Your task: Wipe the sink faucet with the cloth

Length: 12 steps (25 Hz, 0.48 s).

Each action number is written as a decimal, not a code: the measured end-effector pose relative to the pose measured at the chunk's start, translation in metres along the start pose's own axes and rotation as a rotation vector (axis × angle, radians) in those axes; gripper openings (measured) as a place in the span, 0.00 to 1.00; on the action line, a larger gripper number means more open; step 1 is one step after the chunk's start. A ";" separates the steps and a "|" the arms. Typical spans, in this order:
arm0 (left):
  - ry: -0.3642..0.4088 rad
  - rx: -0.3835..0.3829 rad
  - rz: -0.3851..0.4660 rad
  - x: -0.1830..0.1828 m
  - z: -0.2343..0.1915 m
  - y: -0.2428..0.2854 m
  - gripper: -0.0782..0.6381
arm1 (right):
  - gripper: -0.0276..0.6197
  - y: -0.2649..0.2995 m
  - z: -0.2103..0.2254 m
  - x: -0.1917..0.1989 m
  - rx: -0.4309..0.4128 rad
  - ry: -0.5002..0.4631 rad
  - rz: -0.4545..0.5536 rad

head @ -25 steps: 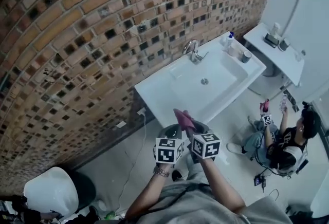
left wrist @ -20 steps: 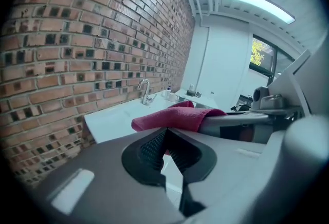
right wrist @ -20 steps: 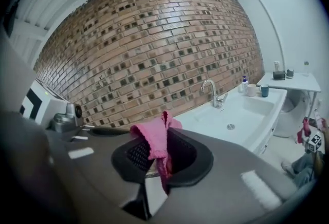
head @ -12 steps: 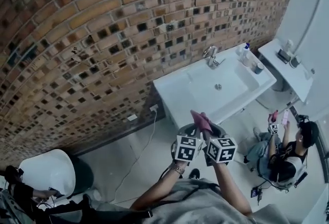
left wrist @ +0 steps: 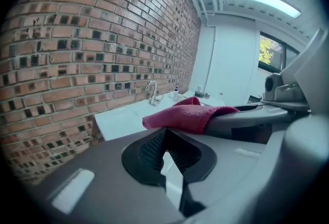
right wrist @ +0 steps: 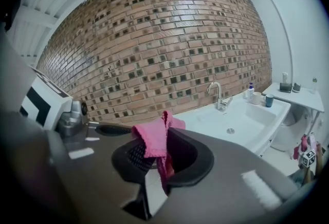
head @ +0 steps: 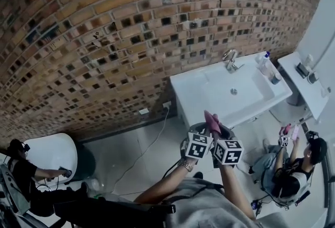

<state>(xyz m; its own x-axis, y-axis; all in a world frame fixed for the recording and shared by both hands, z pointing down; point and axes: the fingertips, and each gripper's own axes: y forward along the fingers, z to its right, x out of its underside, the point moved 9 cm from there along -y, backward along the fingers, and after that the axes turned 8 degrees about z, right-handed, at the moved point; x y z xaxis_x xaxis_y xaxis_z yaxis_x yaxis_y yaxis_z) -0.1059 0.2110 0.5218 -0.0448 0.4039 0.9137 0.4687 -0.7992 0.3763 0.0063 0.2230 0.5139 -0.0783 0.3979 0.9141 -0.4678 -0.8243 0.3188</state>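
The white sink [head: 189, 92] stands against the brick wall, well ahead of both grippers. Its chrome faucet [head: 229, 59] rises at the back rim and also shows in the gripper views, faucet [left wrist: 152, 92] and faucet [right wrist: 218, 94]. The pink cloth [right wrist: 152, 138] is pinched in my right gripper [right wrist: 163, 155], one end sticking up and one hanging down. In the head view the cloth [head: 211, 121] points toward the sink above my right gripper [head: 218, 134]. My left gripper [head: 198, 133] is held close beside it. Nothing lies between the meeting pads of the left gripper [left wrist: 165, 140]. The cloth [left wrist: 186, 115] shows to its right.
A soap bottle [head: 265, 59] and a cup [head: 276, 78] stand on the sink's right end. A white shelf [head: 302, 81] lies beyond. A person sits on the floor at right [head: 293, 169], another at far left [head: 23, 172] by a white bin [head: 52, 159]. A cable hangs from a wall socket [head: 167, 104].
The head view has swung left: sink and faucet drifted toward the right edge, and more wall and floor show. Both grippers stay together with the cloth in the right one.
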 end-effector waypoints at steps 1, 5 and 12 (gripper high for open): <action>-0.002 -0.009 0.002 0.000 0.002 0.002 0.13 | 0.10 0.000 0.002 -0.001 0.004 -0.006 -0.004; -0.002 -0.015 0.001 -0.001 0.010 0.005 0.13 | 0.10 -0.003 0.008 -0.002 0.013 -0.004 -0.007; 0.021 -0.015 -0.008 0.001 0.014 0.003 0.13 | 0.10 -0.006 0.013 0.003 -0.007 0.014 -0.003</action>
<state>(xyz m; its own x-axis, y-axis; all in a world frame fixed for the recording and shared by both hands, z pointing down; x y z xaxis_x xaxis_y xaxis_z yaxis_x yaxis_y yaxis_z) -0.0921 0.2156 0.5220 -0.0666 0.4009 0.9137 0.4552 -0.8027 0.3853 0.0204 0.2239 0.5183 -0.0893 0.4060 0.9095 -0.4739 -0.8205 0.3197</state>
